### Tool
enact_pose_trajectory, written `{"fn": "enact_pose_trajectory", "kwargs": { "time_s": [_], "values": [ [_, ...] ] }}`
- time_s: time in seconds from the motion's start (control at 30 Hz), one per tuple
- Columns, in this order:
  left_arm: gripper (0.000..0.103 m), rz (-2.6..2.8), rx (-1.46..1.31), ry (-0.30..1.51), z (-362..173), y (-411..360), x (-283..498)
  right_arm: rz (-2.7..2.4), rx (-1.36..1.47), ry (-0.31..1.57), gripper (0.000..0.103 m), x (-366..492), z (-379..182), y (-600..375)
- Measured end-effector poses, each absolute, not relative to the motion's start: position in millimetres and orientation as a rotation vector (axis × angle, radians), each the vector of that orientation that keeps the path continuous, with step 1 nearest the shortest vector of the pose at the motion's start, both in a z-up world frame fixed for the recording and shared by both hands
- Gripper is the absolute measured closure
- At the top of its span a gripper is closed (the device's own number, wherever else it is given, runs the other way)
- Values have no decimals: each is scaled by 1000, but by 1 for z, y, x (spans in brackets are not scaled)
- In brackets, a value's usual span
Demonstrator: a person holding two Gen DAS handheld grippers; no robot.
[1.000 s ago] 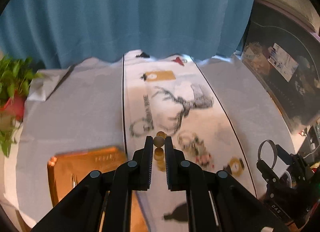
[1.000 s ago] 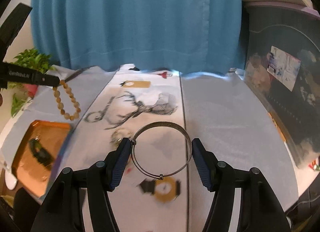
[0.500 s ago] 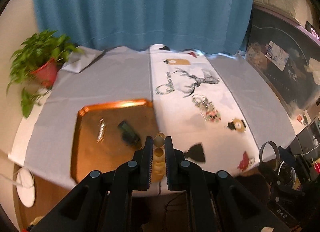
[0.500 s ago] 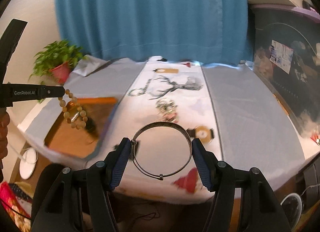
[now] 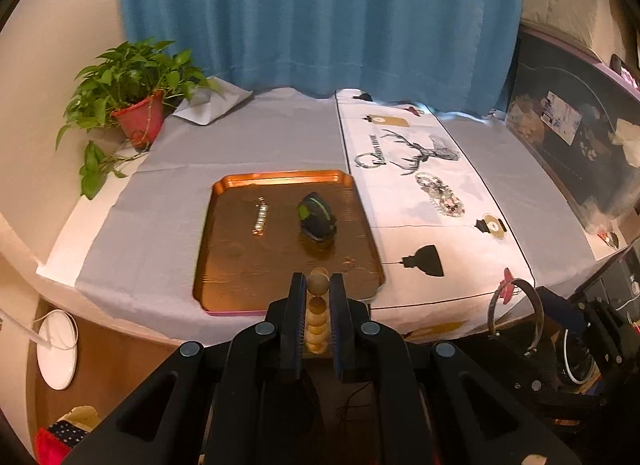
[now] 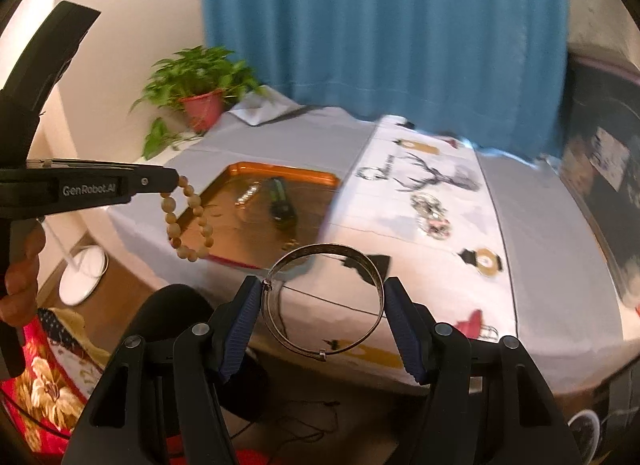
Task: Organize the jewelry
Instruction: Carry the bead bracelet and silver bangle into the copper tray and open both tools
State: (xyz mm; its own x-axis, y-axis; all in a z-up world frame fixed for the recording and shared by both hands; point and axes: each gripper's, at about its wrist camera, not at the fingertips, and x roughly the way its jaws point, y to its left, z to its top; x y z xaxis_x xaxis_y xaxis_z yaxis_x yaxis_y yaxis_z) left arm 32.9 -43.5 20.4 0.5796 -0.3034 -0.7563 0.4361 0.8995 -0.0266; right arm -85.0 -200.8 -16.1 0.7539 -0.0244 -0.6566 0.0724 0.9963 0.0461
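Observation:
My left gripper (image 5: 318,285) is shut on a tan wooden bead bracelet (image 5: 317,315), held in the air in front of the table's near edge; the bracelet hangs from it in the right wrist view (image 6: 188,221). My right gripper (image 6: 320,297) is shut on a silver bangle (image 6: 322,301), also off the table's front; the bangle shows at the right in the left wrist view (image 5: 516,313). An orange tray (image 5: 224,193) on the table holds a dark green bracelet (image 5: 316,217) and a pale chain piece (image 5: 261,219). A beaded bracelet (image 5: 440,195) lies on the white runner.
A potted plant (image 5: 136,117) stands at the table's back left. A blue curtain (image 5: 320,25) hangs behind. A dark cabinet (image 5: 580,145) is at the right. A white round base (image 5: 58,349) sits on the floor at the left.
Both grippers have pulled back and up from the table, still holding the bead bracelet and the bangle. The tray and the table's front edge have come fully into view.

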Motion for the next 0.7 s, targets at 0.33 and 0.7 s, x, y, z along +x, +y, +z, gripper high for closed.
{"fn": "enact_pose_trajectory", "kwargs": {
  "time_s": [0.33, 0.7],
  "values": [
    [94, -388, 115, 860, 20, -10, 74, 2, 57, 718, 40, -38, -15, -175],
    [94, -341, 117, 915, -17, -10, 147, 48, 66, 765, 40, 43, -50, -171]
  ]
}}
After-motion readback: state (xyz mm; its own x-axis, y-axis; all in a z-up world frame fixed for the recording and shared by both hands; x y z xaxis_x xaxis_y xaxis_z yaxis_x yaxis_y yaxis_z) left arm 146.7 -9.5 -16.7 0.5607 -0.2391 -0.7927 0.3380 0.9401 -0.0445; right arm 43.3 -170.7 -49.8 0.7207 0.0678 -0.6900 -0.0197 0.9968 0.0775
